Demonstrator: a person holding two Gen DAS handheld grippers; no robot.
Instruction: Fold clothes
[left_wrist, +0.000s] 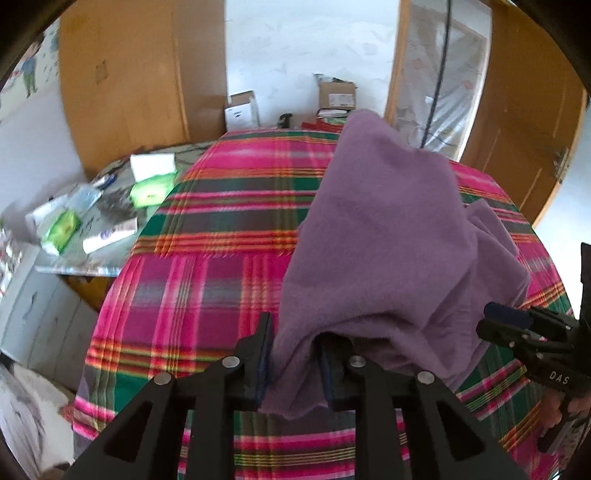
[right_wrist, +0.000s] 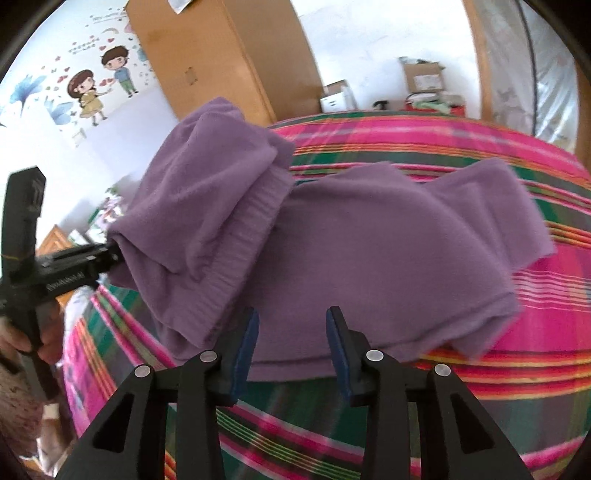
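The left tool (left_wrist: 291, 360) pinches one end of the purple fleece garment (right_wrist: 369, 258) and lifts it over the part lying on the plaid bed cover (right_wrist: 480, 369); the right tool (right_wrist: 291, 343) hangs spread and empty, so laying the fold flat looks next.

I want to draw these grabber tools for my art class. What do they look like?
Both are black plastic. The left gripper and the right gripper each have two flat fingers with dark blue pads on the inside. Angled black arms with triangle-shaped holes link to the fingers by round silver pins. From the side, the right one shows white letters "DAS".
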